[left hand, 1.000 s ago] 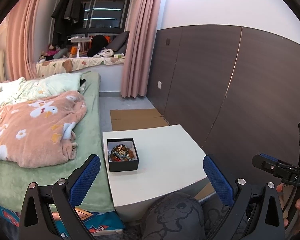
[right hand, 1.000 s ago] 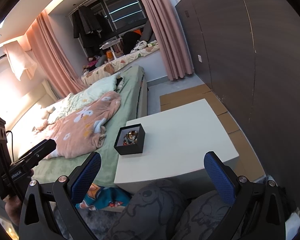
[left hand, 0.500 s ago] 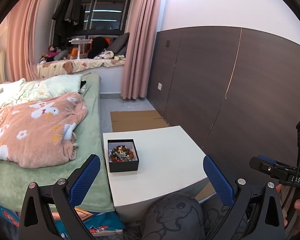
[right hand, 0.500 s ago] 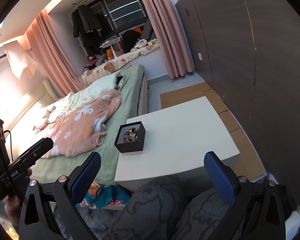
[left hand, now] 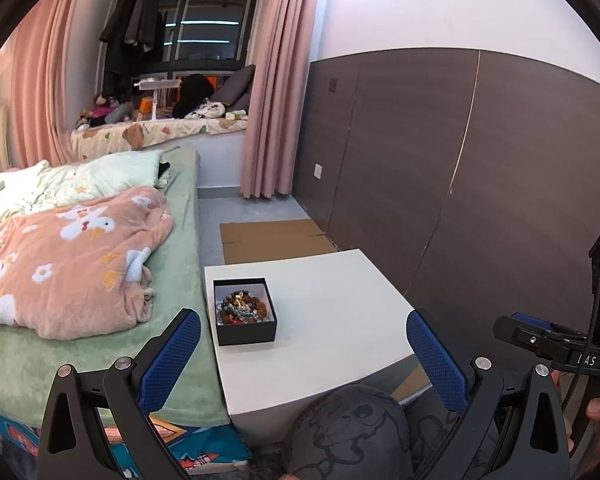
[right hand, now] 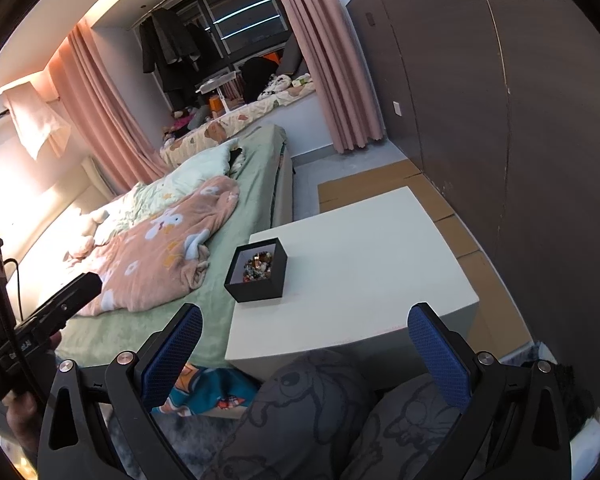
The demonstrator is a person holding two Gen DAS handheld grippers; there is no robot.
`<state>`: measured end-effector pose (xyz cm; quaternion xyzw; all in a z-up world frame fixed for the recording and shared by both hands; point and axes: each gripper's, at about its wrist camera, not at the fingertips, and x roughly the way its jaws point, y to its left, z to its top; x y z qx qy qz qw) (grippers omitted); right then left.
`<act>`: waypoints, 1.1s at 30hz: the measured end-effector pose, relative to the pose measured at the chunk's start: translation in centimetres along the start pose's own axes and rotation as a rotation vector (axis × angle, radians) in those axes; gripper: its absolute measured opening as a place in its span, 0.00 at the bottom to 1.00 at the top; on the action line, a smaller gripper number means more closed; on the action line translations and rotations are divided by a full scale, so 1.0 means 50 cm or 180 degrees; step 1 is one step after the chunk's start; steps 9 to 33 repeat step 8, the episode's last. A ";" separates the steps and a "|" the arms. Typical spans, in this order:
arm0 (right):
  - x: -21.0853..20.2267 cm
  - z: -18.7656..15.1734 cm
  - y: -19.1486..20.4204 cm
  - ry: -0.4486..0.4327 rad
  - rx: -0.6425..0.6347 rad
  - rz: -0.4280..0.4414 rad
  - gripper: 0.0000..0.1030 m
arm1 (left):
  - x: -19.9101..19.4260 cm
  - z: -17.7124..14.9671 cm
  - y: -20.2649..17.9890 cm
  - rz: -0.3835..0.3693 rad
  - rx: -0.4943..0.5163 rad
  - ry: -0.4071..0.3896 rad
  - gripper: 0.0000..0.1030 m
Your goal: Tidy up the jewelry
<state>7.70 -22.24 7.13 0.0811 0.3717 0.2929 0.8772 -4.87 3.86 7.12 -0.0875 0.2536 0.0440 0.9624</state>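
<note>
A small black open box [left hand: 244,310] holding a heap of bead bracelets [left hand: 240,306] sits on the left side of a low white table [left hand: 332,312]. It also shows in the right wrist view [right hand: 257,270], with the bracelets [right hand: 258,266] inside. My left gripper [left hand: 304,356] is open and empty, held well short of the table. My right gripper [right hand: 306,350] is open and empty too, above the table's near edge. The right gripper shows at the far right of the left wrist view [left hand: 556,340]; the left gripper shows at the left of the right wrist view [right hand: 48,316].
A bed with a green sheet [left hand: 80,352] and a pink blanket [left hand: 72,256] lies against the table's left side. A dark panelled wall [left hand: 480,180] runs along the right. Flat cardboard [left hand: 272,240] lies on the floor behind the table. My knees in grey trousers [right hand: 320,412] are below the grippers.
Both views have shifted slightly; the table and box sit a little lower and nearer in the frames. Both grippers stay open and empty.
</note>
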 end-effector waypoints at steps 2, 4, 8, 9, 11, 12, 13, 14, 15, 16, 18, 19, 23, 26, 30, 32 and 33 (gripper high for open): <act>0.003 -0.002 -0.001 0.0013 0.0004 -0.0001 1.00 | 0.002 -0.003 -0.001 0.0011 0.0015 -0.0010 1.00; 0.007 -0.002 -0.005 0.0026 0.0014 -0.0012 1.00 | 0.006 -0.006 -0.003 0.0009 0.0034 0.0007 1.00; 0.016 -0.001 -0.007 0.0041 0.0020 -0.0025 1.00 | 0.013 -0.008 -0.001 0.0034 0.0085 0.0003 1.00; 0.016 -0.001 -0.007 0.0041 0.0020 -0.0025 1.00 | 0.013 -0.008 -0.001 0.0034 0.0085 0.0003 1.00; 0.016 -0.001 -0.007 0.0041 0.0020 -0.0025 1.00 | 0.013 -0.008 -0.001 0.0034 0.0085 0.0003 1.00; 0.016 -0.001 -0.007 0.0041 0.0020 -0.0025 1.00 | 0.013 -0.008 -0.001 0.0034 0.0085 0.0003 1.00; 0.016 -0.001 -0.007 0.0041 0.0020 -0.0025 1.00 | 0.013 -0.008 -0.001 0.0034 0.0085 0.0003 1.00; 0.016 -0.001 -0.007 0.0041 0.0020 -0.0025 1.00 | 0.013 -0.008 -0.001 0.0034 0.0085 0.0003 1.00; 0.016 -0.001 -0.007 0.0041 0.0020 -0.0025 1.00 | 0.013 -0.008 -0.001 0.0034 0.0085 0.0003 1.00; 0.016 -0.001 -0.007 0.0041 0.0020 -0.0025 1.00 | 0.013 -0.008 -0.001 0.0034 0.0085 0.0003 1.00; 0.016 -0.001 -0.007 0.0041 0.0020 -0.0025 1.00 | 0.013 -0.008 -0.001 0.0034 0.0085 0.0003 1.00; 0.016 -0.001 -0.007 0.0041 0.0020 -0.0025 1.00 | 0.013 -0.008 -0.001 0.0034 0.0085 0.0003 1.00; 0.016 -0.001 -0.007 0.0041 0.0020 -0.0025 1.00 | 0.013 -0.008 -0.001 0.0034 0.0085 0.0003 1.00; 0.016 -0.001 -0.007 0.0041 0.0020 -0.0025 1.00 | 0.013 -0.008 -0.001 0.0034 0.0085 0.0003 1.00; 0.016 -0.001 -0.007 0.0041 0.0020 -0.0025 1.00 | 0.013 -0.008 -0.001 0.0034 0.0085 0.0003 1.00; 0.016 -0.001 -0.007 0.0041 0.0020 -0.0025 1.00 | 0.013 -0.008 -0.001 0.0034 0.0085 0.0003 1.00; 0.016 -0.001 -0.007 0.0041 0.0020 -0.0025 1.00 | 0.013 -0.008 -0.001 0.0034 0.0085 0.0003 1.00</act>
